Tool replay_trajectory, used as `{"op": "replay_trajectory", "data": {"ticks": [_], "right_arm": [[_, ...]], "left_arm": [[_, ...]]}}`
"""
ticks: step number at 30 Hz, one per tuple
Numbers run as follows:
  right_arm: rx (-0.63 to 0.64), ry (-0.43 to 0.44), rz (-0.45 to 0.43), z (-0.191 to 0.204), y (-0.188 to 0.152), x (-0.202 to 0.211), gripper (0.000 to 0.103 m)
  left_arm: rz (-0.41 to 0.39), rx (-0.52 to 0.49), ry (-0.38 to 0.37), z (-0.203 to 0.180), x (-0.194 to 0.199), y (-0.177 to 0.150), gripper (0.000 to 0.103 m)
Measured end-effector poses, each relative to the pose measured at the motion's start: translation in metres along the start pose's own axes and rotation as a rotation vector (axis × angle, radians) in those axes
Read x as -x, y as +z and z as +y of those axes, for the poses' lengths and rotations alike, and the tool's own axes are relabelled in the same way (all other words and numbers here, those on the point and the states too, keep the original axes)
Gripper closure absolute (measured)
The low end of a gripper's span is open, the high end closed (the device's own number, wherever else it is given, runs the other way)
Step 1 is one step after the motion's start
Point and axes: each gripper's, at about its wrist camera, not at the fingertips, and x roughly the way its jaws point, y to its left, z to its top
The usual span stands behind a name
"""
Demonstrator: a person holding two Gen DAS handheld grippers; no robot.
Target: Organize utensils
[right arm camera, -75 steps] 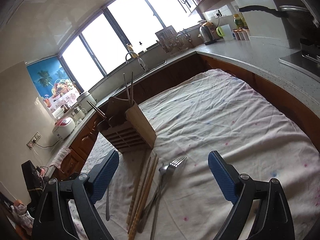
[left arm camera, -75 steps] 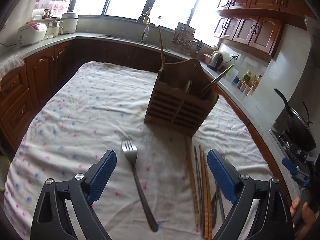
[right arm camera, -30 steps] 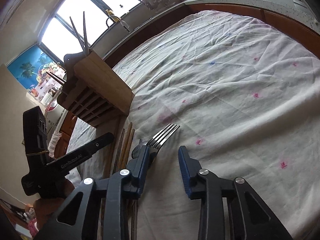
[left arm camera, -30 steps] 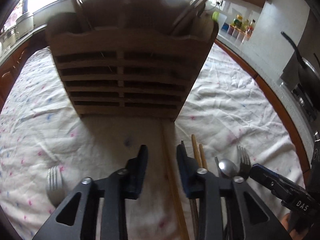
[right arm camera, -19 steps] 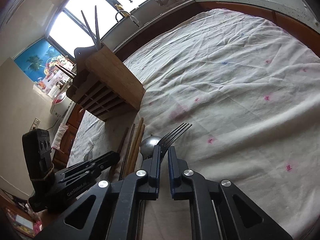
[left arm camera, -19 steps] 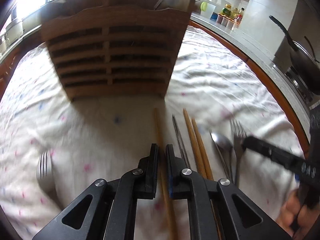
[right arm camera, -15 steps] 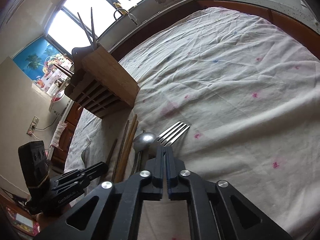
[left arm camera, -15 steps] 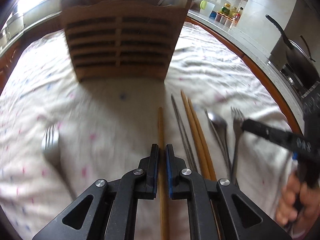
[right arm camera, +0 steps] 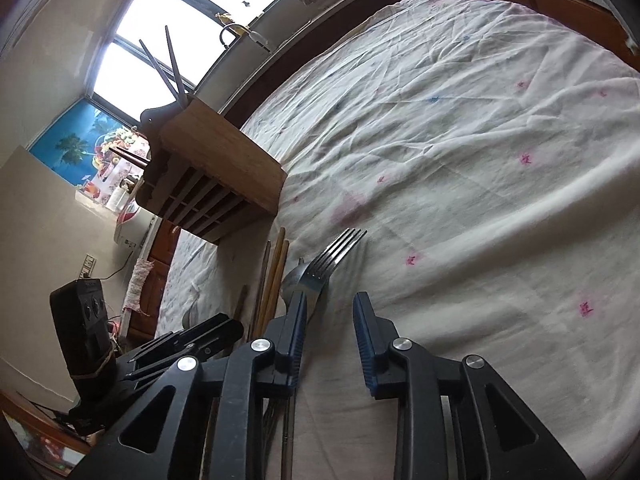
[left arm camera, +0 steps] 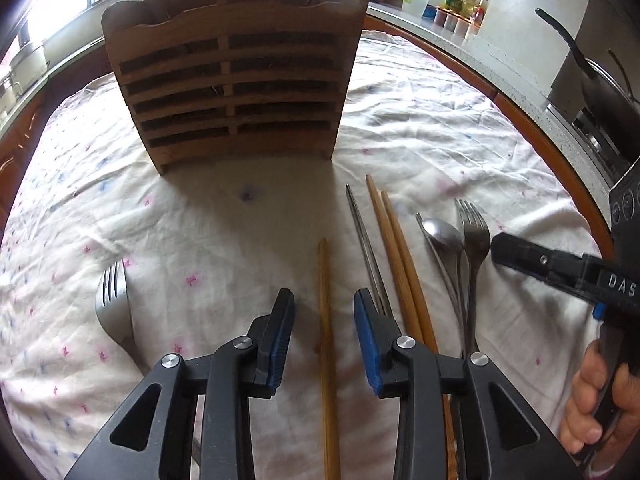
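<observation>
i have the left gripper point(left arm camera: 323, 332) low over the cloth-covered tabletop point(left arm camera: 420, 128), its jaws just opened and standing apart with a single wooden chopstick point(left arm camera: 325, 320) lying loose between them, touching neither pad. the right gripper point(right arm camera: 330, 336) has just opened as well; its jaws are apart over bare cloth, and the fork point(right arm camera: 320, 268) lies against the outside of its left finger, not between them.

the chopstick looks light, stiff and smooth — i judge it will roll or pivot if pinched near an end, so i would take it around mid-length, square across. the fork and the spoon point(left arm camera: 442, 236) beside it are thin, flat metal on soft cloth — slippery, best taken at the neck of the handle.

the other sticks, a metal chopstick point(left arm camera: 362, 236) and a wooden pair point(left arm camera: 394, 248), lie just right of my left gripper, so there is little side room there. a second fork point(left arm camera: 112, 300) lies well to the left. the wooden holder point(left arm camera: 236, 80) stands toward the far edge, with open cloth in front of it; the right edge runs along a counter
</observation>
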Motion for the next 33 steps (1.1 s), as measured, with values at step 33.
{"op": "replay_trajectory", "data": {"ticks": [33], "right_arm": [[0.386, -0.026, -0.283, 0.121, -0.006, 0.112, 0.100]], "left_arm": [[-0.312, 0.063, -0.094, 0.031, 0.163, -0.051, 0.099]]}}
